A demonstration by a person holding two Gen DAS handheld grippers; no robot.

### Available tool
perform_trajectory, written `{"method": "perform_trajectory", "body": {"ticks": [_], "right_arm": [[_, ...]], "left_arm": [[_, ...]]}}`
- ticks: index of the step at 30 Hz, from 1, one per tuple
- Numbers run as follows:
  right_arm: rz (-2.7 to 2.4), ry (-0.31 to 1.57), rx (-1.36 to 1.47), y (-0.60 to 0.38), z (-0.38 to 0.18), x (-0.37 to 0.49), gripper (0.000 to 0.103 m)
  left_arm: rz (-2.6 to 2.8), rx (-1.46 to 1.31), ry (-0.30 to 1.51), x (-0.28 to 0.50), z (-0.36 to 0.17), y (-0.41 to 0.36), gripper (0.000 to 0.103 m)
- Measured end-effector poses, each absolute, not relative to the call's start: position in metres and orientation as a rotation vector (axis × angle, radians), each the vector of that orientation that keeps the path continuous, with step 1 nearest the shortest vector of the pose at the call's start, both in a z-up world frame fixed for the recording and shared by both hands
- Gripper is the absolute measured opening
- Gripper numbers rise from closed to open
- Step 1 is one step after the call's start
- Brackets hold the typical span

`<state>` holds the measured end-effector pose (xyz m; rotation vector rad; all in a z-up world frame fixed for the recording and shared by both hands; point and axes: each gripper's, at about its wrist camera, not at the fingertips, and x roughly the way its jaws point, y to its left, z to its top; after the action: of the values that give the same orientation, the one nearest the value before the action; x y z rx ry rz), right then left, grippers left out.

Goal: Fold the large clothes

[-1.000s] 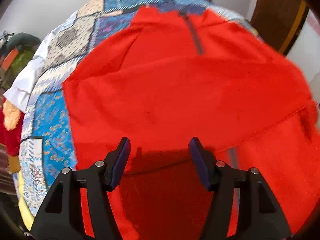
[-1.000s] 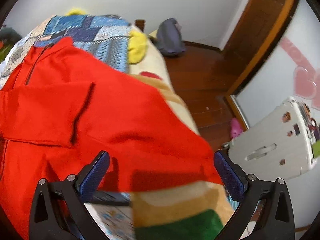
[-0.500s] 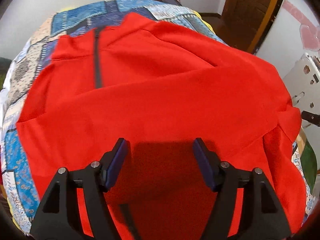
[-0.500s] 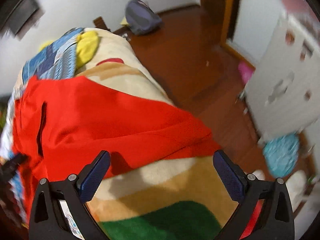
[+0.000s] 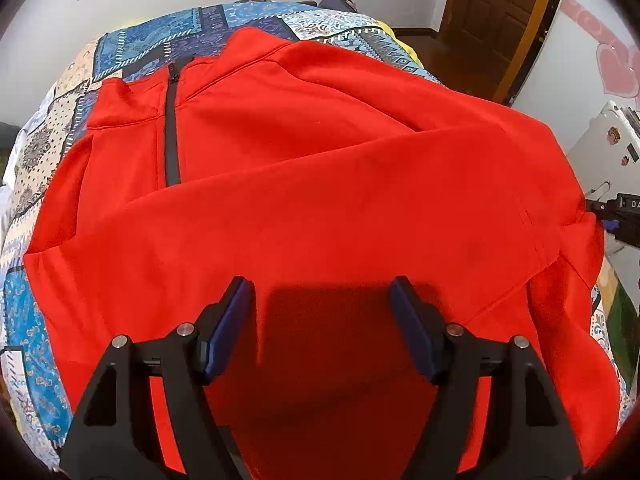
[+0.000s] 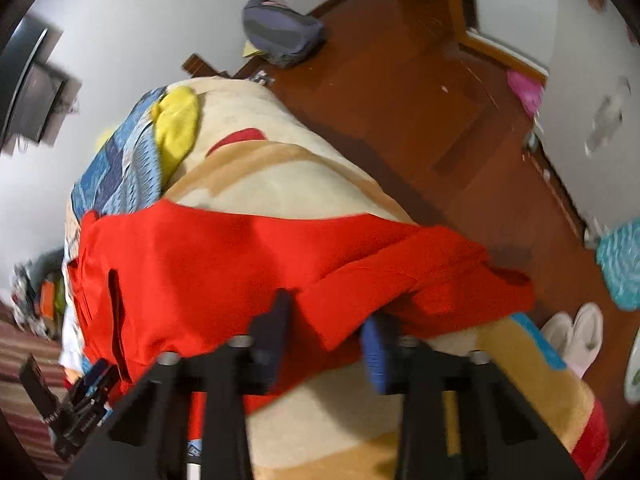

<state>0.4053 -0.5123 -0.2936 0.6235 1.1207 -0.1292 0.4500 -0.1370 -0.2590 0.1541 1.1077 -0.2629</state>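
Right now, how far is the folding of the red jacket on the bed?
Done: the jacket lies spread on the bed, one sleeve already folded across its chest. In hand: the right gripper has just been closing on the jacket's side edge, cloth between its jaws; the left gripper, just opened wider, hovers empty over the hem. Left: folding the sides in and the hem up.

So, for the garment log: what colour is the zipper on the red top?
Black or very dark, against the red top; the zipper shows best in the left wrist view.

black grippers (image 5: 322,312) with blue finger pads (image 5: 230,324).
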Motion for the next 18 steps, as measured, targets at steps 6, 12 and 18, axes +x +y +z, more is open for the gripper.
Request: {"method": "perform_trajectory", "body": {"ticks": [6, 12, 18], "right_arm": [[-0.072, 1.026, 0.568, -0.489, -0.244, 0.415, 0.01], [0.054, 0.875, 0.521, -0.442, -0.162, 0.426, 0.009], [0.262, 0.829, 0.428, -0.341, -0.109, 0.437, 0.009]], "left_arm": [[-0.238, 0.163, 1.05, 0.435, -0.237, -0.123, 0.071], [-0.2, 0.144, 0.966, 0.413, -0.202, -0.088, 0.071], [-0.161, 0.114, 0.899, 0.387, -0.175, -0.042, 0.071]]}}
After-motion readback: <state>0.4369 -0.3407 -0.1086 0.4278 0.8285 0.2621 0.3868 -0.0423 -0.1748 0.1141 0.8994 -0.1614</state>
